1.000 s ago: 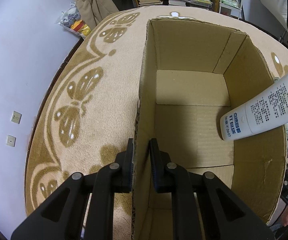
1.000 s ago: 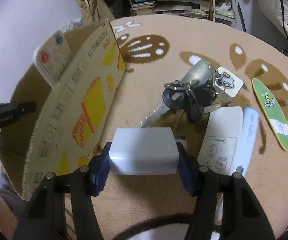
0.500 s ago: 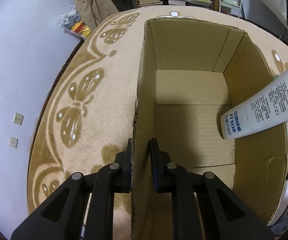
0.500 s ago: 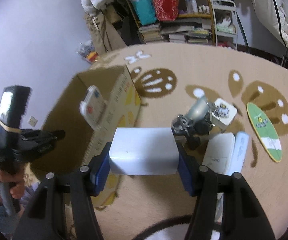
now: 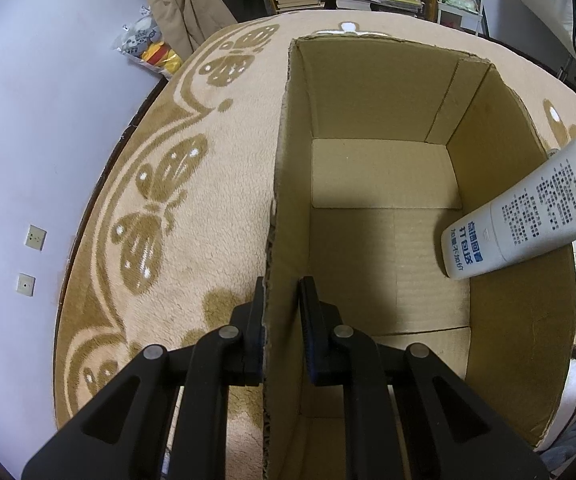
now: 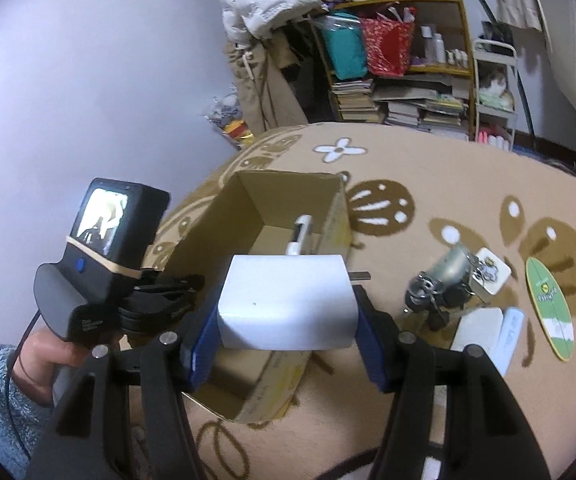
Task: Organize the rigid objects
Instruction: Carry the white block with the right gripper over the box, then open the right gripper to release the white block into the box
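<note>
White remote (image 5: pixel 528 216) w/ blue Chinese print leans inside cardboard box (image 5: pixel 384 240), right wall. Left tongs (image 5: pixel 282 320) clamp box's left wall. Right tongs (image 6: pixel 286 338) grip white block (image 6: pixel 286 300) above box.

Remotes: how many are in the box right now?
1. A white remote leans against the right wall of the box, its lower end on the floor. The near corner is hidden.
</note>
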{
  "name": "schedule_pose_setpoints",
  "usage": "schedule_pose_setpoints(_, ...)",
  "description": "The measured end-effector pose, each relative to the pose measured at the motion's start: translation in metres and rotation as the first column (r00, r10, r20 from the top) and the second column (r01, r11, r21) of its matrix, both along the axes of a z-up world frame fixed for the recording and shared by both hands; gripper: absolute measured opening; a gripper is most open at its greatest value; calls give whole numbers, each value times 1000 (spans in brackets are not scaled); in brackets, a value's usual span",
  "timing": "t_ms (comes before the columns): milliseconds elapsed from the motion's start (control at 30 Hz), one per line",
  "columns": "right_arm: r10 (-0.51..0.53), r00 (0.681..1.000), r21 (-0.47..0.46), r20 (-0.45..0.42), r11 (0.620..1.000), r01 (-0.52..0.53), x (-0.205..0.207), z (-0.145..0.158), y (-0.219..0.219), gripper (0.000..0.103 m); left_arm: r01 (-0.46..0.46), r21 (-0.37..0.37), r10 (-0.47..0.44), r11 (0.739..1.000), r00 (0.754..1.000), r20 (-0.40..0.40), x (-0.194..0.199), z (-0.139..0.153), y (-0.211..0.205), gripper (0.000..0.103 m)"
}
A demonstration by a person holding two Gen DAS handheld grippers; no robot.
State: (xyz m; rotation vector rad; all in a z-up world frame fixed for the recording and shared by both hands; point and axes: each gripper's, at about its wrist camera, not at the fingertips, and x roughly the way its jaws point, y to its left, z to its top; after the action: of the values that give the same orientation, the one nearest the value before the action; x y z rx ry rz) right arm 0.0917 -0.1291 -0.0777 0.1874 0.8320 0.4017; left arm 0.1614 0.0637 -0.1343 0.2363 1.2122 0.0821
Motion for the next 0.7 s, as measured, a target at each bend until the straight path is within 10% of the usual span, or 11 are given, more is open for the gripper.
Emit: schedule_pose_setpoints(700, 74, 997, -102, 23, 992, -71, 26, -17, 46, 66, -6, -24, 6, 1000, 1000, -4, 0, 0, 4, 14)
